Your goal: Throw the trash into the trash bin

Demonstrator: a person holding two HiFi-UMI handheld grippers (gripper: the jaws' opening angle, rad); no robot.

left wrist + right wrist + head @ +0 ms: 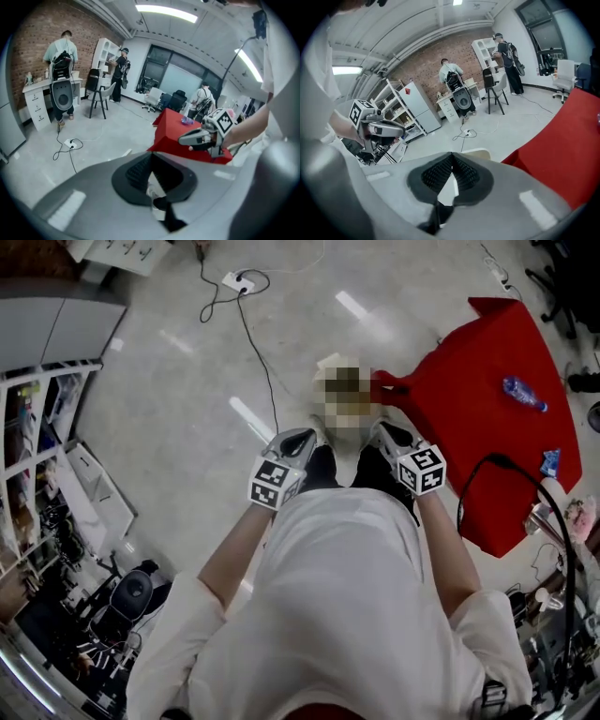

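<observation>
The red-clothed table is the biggest thing to work around. It stands on the pale polished floor to the person's right. What I take for the trash bin, a cream-coloured container, sits on the floor just beside the table's near corner. A blur patch partly covers it, so its mouth cannot be read. The likeliest trash, a clear blue plastic bottle, lies on the table well apart from the bin. A small blue wrapper lies near the table's edge. Neither is in the bin.

The left claw and the right claw are held up by the chest. Each is pressed together at the tips, with nothing gripped that I can see. The step in hand looks like a reach for the bottle. The right claw is on the table's side, so it should spread before it comes down. It should take the bottle across its body, since a round bottle may roll, and let go only once over the bin's opening.

Only the head view lays table, bin, bottle and wrapper out together. Only the gripper views show the pads meeting, and people at desks by a brick wall. The right gripper view also shows the bin's cream rim just beyond that claw's tips.
</observation>
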